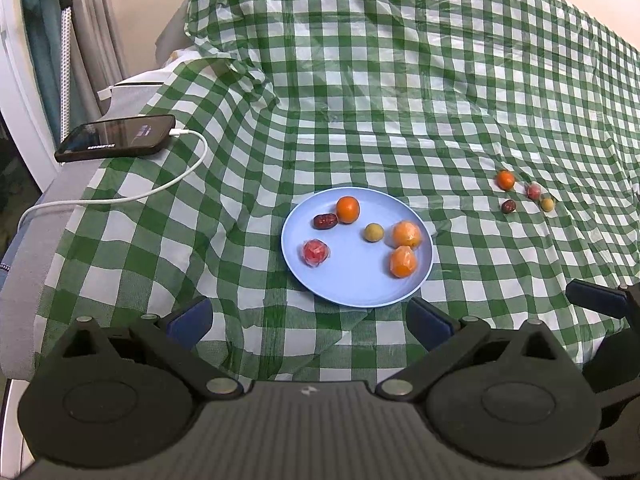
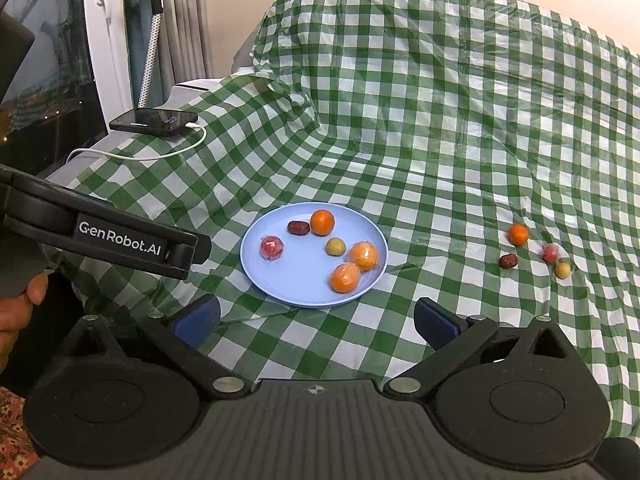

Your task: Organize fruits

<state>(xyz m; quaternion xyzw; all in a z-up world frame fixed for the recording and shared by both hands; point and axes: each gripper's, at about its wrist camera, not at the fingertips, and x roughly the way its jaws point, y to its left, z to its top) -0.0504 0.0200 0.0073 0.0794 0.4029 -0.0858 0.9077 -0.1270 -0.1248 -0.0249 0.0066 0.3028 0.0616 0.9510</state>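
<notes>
A light blue plate [image 1: 352, 284] [image 2: 296, 284] lies on the green checked cloth. It holds a small orange [image 1: 347, 209], a dark red date [image 1: 325, 221], a yellow-green fruit [image 1: 373, 232], two wrapped oranges [image 1: 406, 234] [image 1: 403, 261] and a wrapped red fruit [image 1: 315, 253]. To the right, loose on the cloth, lie a small orange [image 2: 518, 234], a date [image 2: 508, 261], a wrapped red fruit [image 2: 550, 253] and a yellow fruit [image 2: 563, 269]. My left gripper [image 1: 310, 322] is open and empty just before the plate. My right gripper [image 2: 316, 320] is open and empty, near the plate's front edge.
A black phone [image 1: 116, 138] with a white charging cable [image 1: 160, 188] lies at the left edge of the surface. The cloth rises in folds at the back. The left gripper's body [image 2: 120, 236] shows at the left of the right wrist view.
</notes>
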